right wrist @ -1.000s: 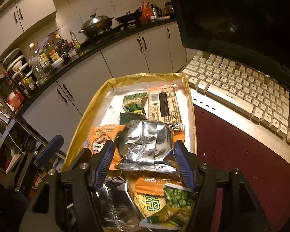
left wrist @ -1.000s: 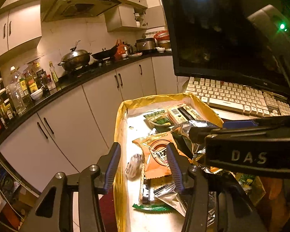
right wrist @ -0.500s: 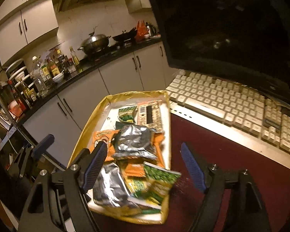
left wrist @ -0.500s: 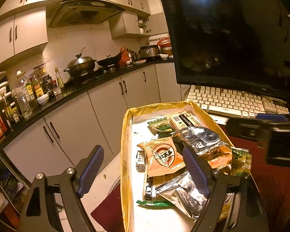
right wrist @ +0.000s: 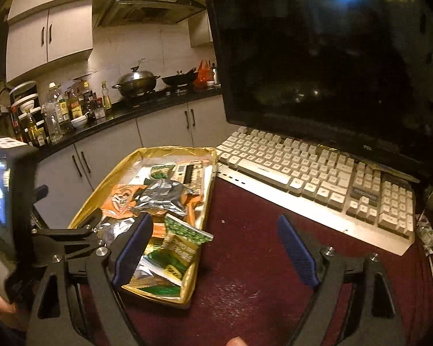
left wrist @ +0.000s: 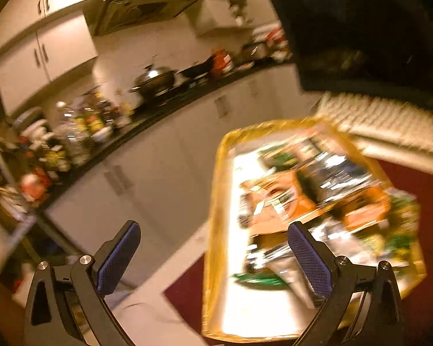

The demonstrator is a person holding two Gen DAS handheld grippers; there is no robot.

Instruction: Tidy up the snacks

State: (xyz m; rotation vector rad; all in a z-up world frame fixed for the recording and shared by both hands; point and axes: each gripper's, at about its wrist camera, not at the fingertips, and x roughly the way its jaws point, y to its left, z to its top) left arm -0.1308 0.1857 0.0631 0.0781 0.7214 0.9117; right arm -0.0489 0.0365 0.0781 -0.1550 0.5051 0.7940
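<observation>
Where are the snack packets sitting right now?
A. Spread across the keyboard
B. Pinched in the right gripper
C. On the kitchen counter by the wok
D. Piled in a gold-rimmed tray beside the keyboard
D: the snack packets lie heaped inside the gold-rimmed tray, which sits left of the keyboard on the dark red surface.

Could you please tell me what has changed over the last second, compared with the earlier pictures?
Both grippers have just been opening and now hold nothing. The right gripper has swung right, from over the silver packet to above the red mat. The left gripper has turned, blurring its view. The gold tray, its snacks and the keyboard look unmoved.
</observation>
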